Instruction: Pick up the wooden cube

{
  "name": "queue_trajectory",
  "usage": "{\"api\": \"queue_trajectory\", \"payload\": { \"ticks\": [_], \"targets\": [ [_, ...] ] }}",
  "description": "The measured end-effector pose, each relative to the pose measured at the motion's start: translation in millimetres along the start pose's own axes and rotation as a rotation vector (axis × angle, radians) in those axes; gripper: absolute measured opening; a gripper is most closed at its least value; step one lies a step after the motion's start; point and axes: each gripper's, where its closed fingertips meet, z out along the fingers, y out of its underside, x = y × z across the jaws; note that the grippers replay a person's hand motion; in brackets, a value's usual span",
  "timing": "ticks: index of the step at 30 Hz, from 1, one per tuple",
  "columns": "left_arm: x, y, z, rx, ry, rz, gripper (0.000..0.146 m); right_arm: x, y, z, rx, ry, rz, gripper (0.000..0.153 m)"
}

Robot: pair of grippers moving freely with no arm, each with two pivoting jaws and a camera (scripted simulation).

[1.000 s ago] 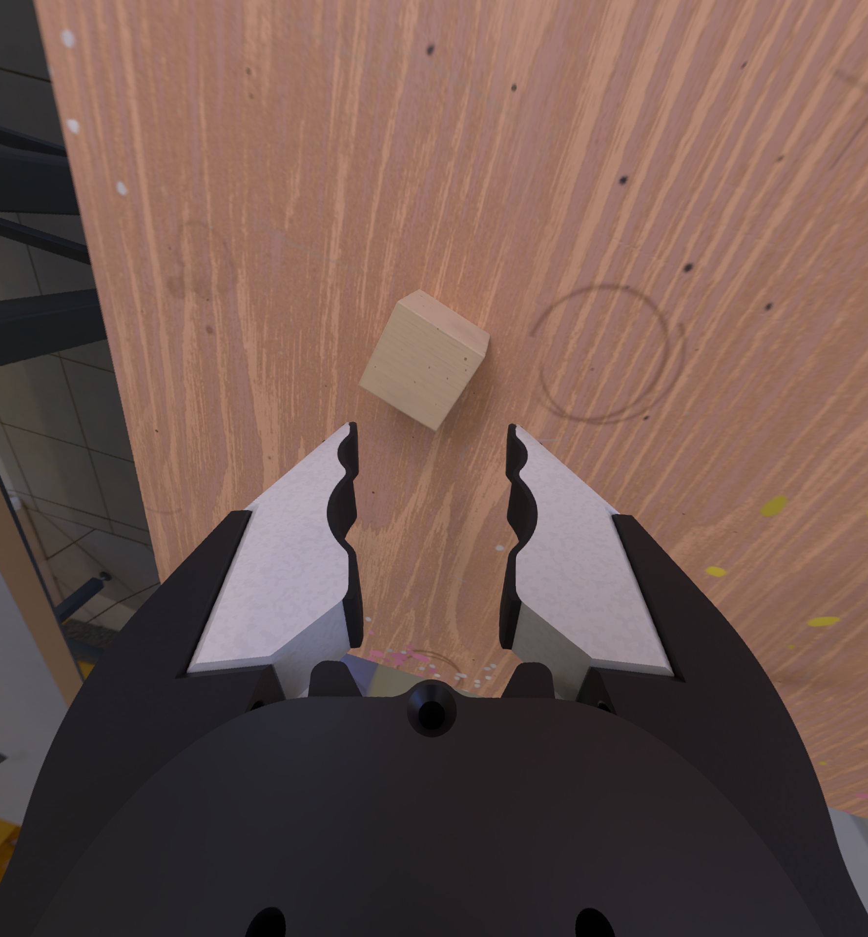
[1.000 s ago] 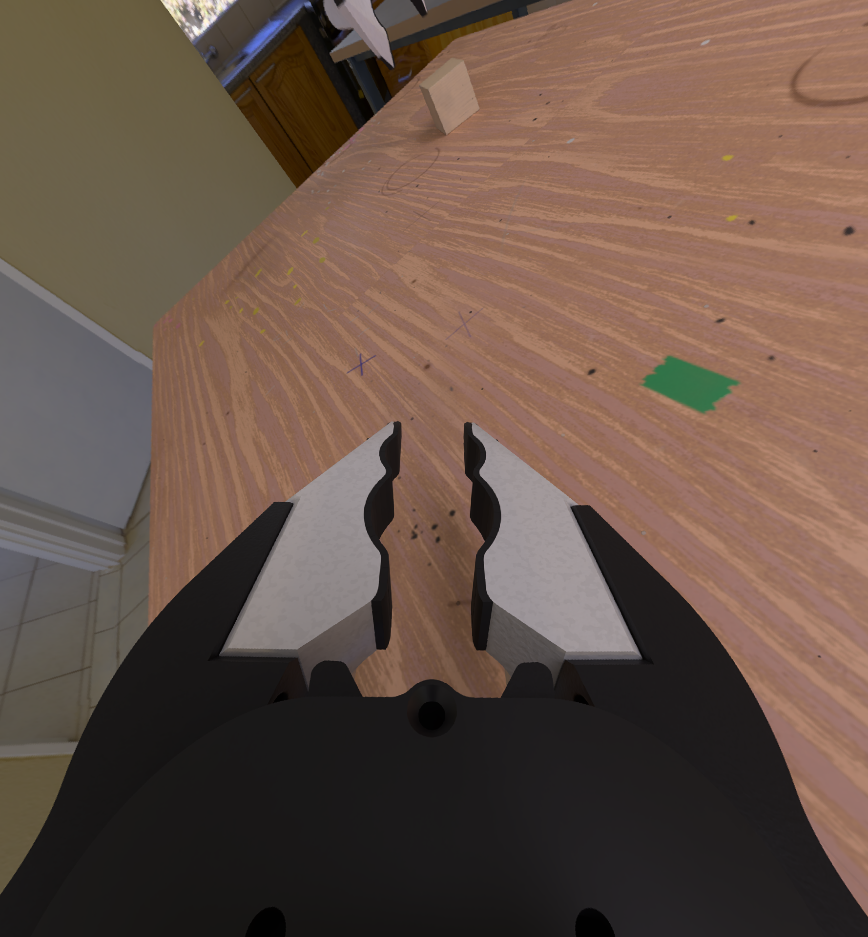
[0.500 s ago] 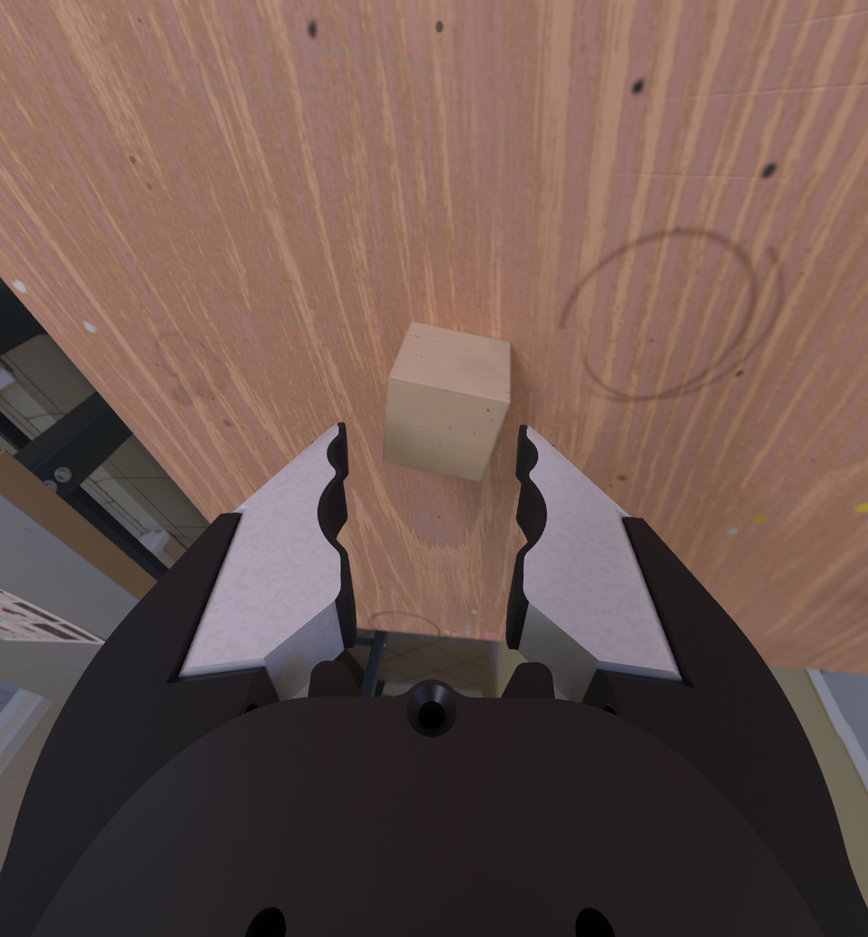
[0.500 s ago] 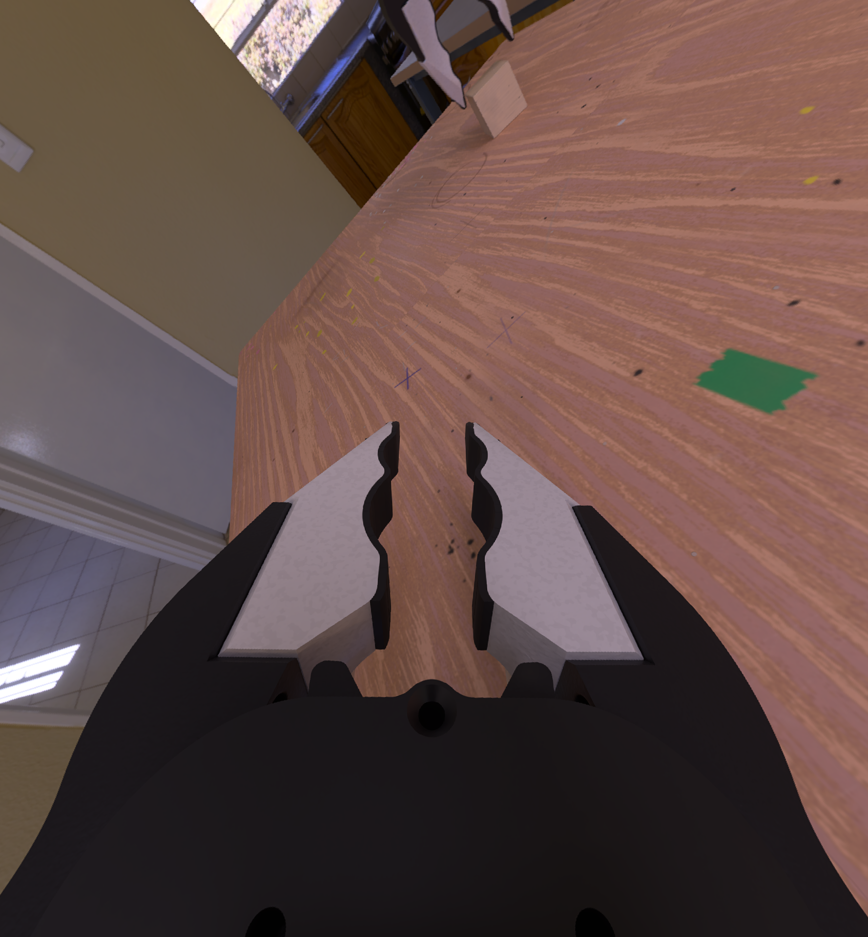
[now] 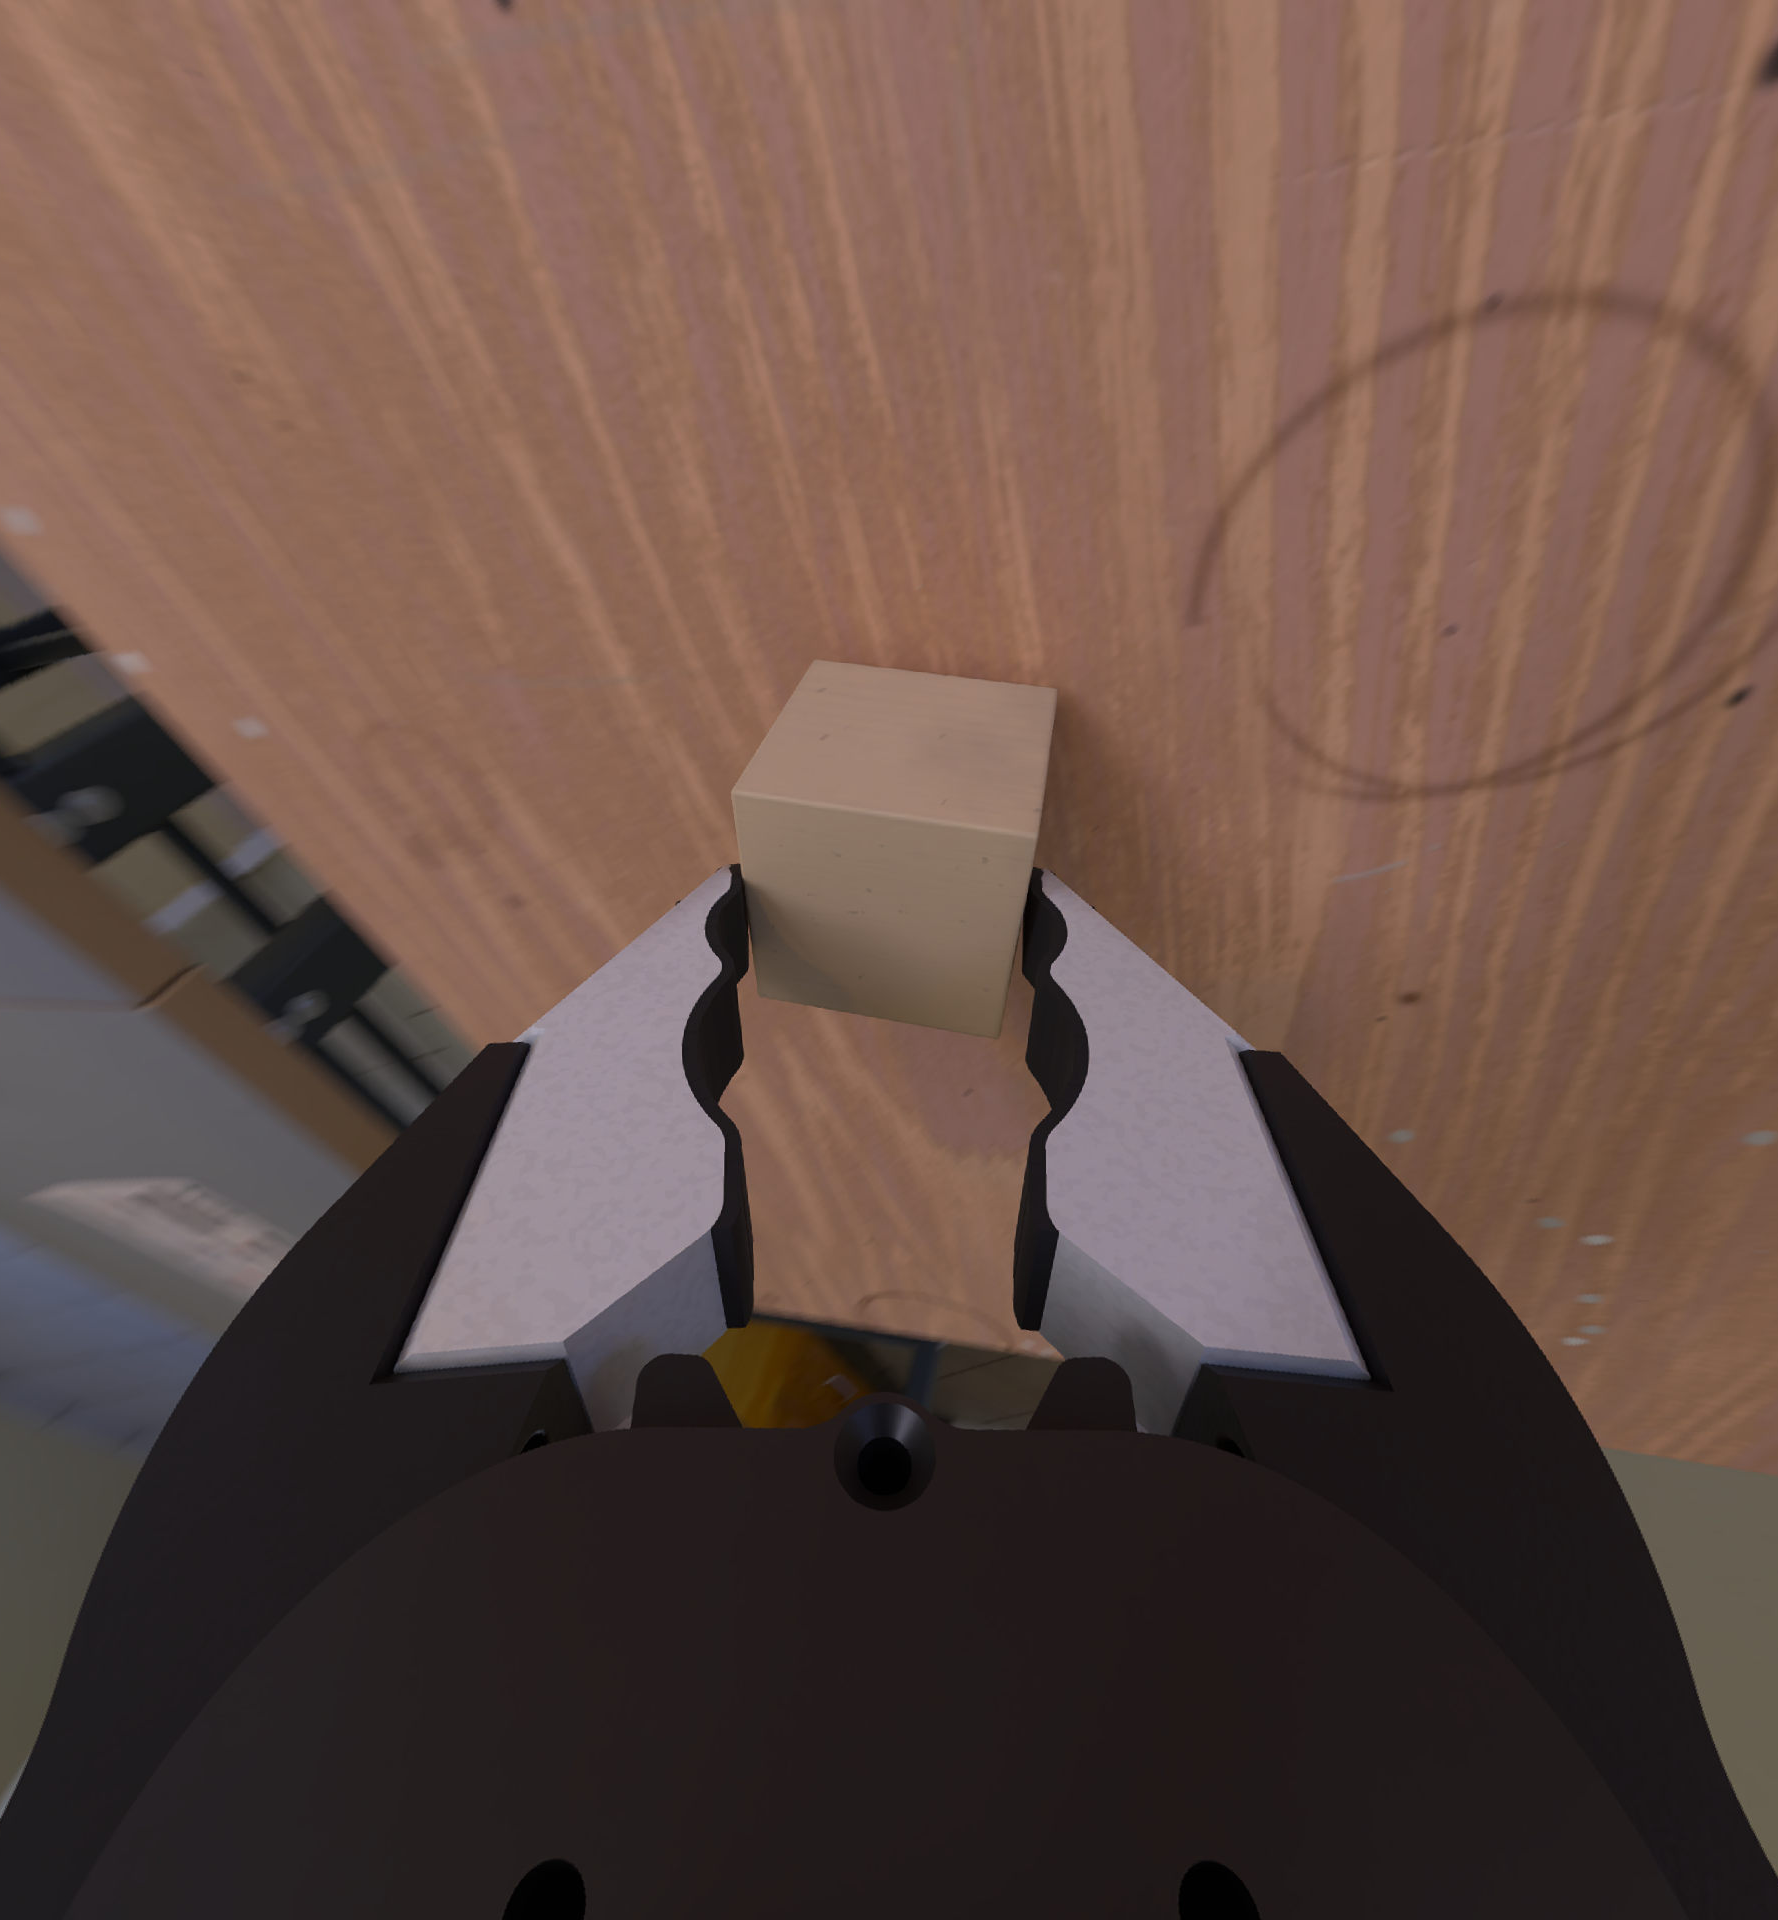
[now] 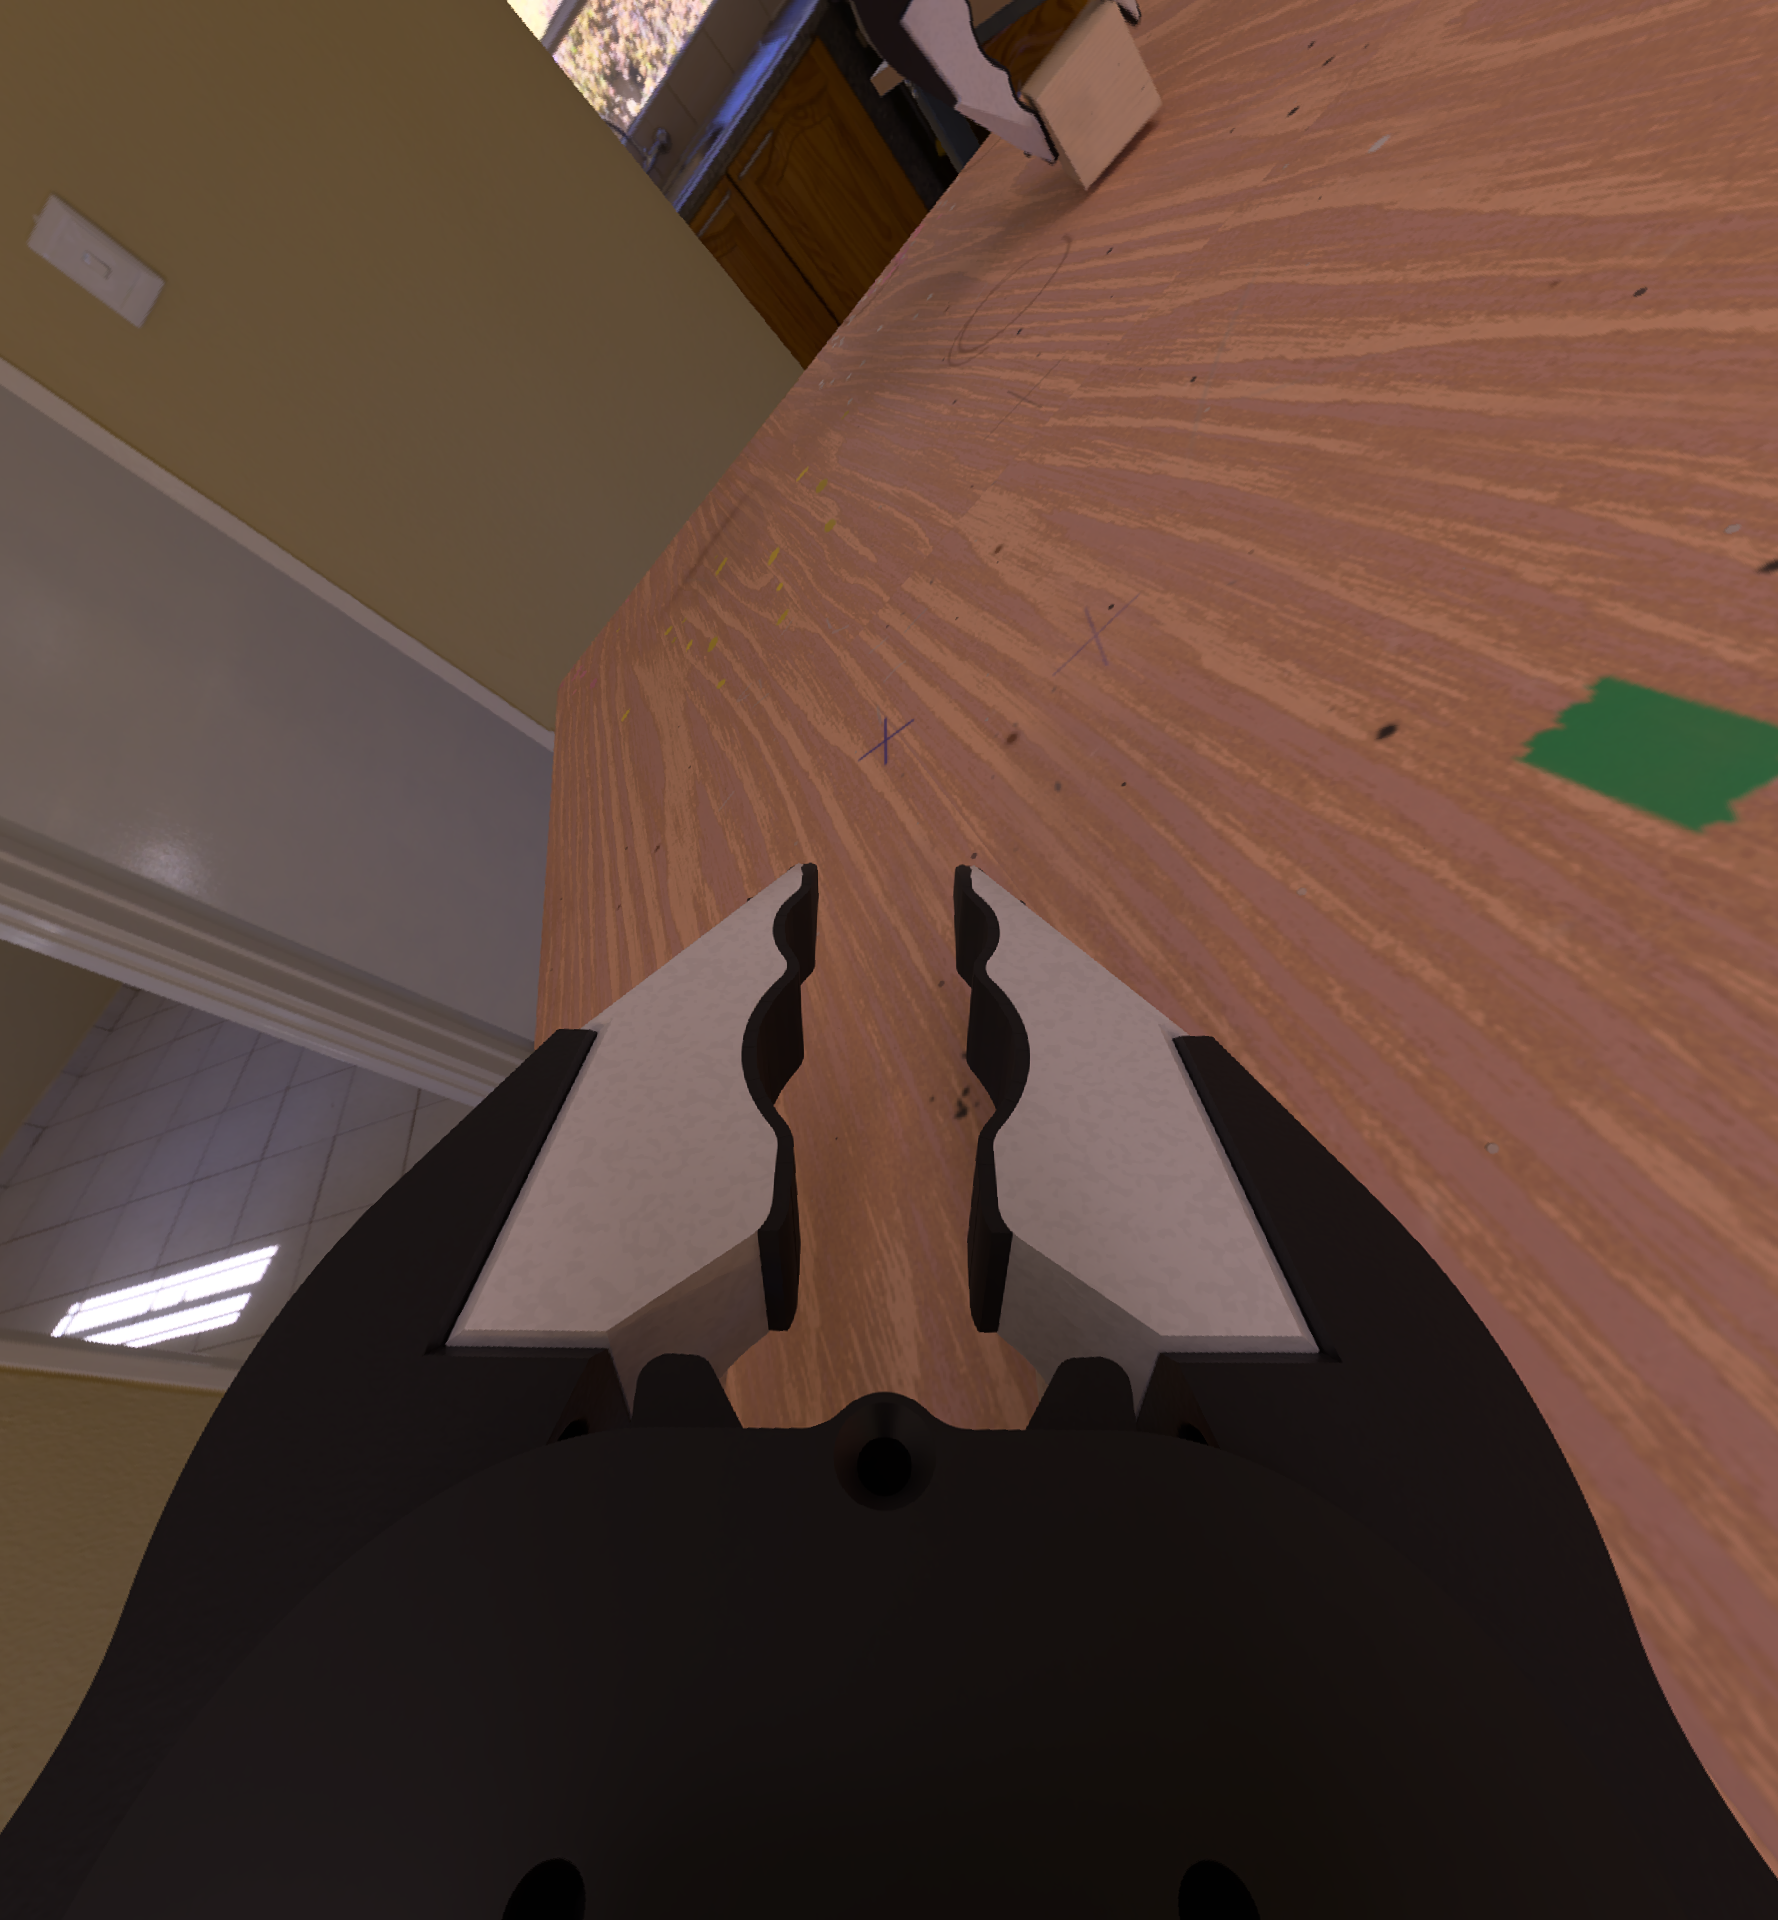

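Note:
The wooden cube, pale and small, sits on the wooden table. My left gripper has the cube's near half between its fingertips, and both pads touch the cube's sides. In the right wrist view the cube shows far off at the top, with a finger of the left gripper against it. My right gripper hovers low over the table with its jaws a narrow gap apart and nothing between them.
A dark ring stain marks the table right of the cube. The table's edge runs diagonally close to the cube's left. A green patch lies flat on the table right of my right gripper. The table's corner is left of it.
My left gripper moved forward around the cube and its jaws narrowed onto the cube's sides. My right gripper drifted a little; its gap is unchanged.

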Motion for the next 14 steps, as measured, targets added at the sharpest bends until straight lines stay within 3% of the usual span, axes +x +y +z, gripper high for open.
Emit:
{"api": "queue_trajectory", "payload": {
  "ticks": [6, 10, 14],
  "targets": [
    [-30.6, 14.8, -65.0, -0.263, -0.446, 0.228, 0.053, -1.3, 1.4, 0.8, -0.011, 0.007, -0.019, 0.026],
    [-52.4, 13.2, -141.8, -0.413, -0.706, 0.301, 0.053, -5.8, -0.3, 0.5, -0.005, 0.006, -0.049, 0.026],
    [-75.9, -8.8, -230.7, -0.532, -0.956, 0.387, 0.053, -11.5, -22.6, -2.1, 0.058, 0.023, -0.064, 0.026]
  ]
}}
